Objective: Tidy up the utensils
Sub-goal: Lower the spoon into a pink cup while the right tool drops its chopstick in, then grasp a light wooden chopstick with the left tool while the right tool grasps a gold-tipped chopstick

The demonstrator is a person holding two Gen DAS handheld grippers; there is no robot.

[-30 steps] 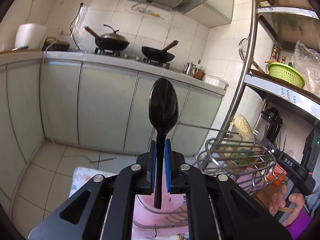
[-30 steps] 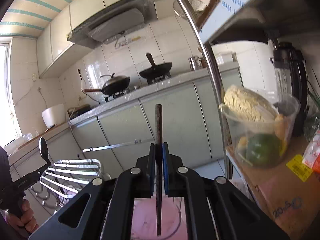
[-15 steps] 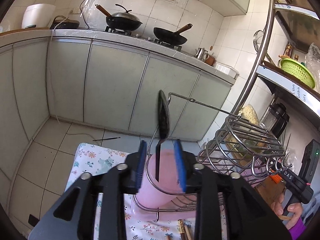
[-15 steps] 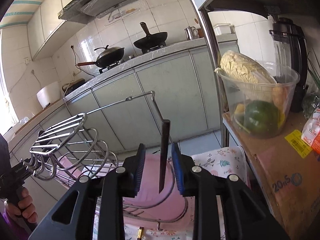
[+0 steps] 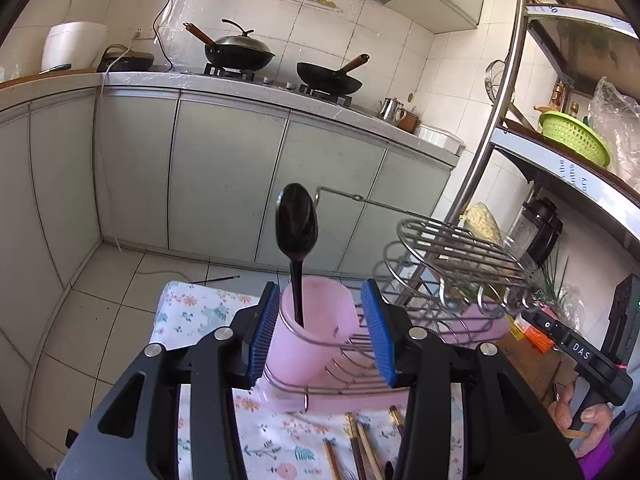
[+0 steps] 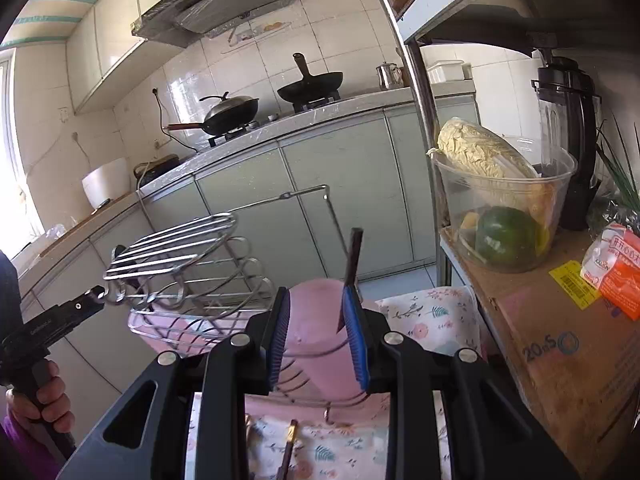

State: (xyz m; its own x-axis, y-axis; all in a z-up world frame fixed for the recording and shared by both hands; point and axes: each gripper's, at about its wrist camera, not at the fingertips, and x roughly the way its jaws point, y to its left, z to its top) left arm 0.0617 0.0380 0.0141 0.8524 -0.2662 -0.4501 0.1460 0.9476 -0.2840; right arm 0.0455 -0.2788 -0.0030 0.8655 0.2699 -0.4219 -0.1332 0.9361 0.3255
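Left wrist view: we see left gripper (image 5: 322, 330) jaws just opened, black spoon (image 5: 297, 227) standing in pink cup (image 5: 310, 334). Right gripper (image 6: 317, 336) likewise open, chopstick (image 6: 351, 268) dropped in. Loose chopsticks (image 5: 360, 446) remain on tablecloth (image 5: 188, 312).

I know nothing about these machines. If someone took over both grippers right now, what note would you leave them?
Left gripper: open, jaws just widened, nothing gripped; they stand either side of the left pink cup.
Right gripper: open, also just widened, empty.
Done: the black spoon stands in the left cup; a dark chopstick leans in the right pink cup. Both cups sit in the wire rack.
Left: loose chopsticks lie on the floral cloth in front of the rack and are not yet in a cup.
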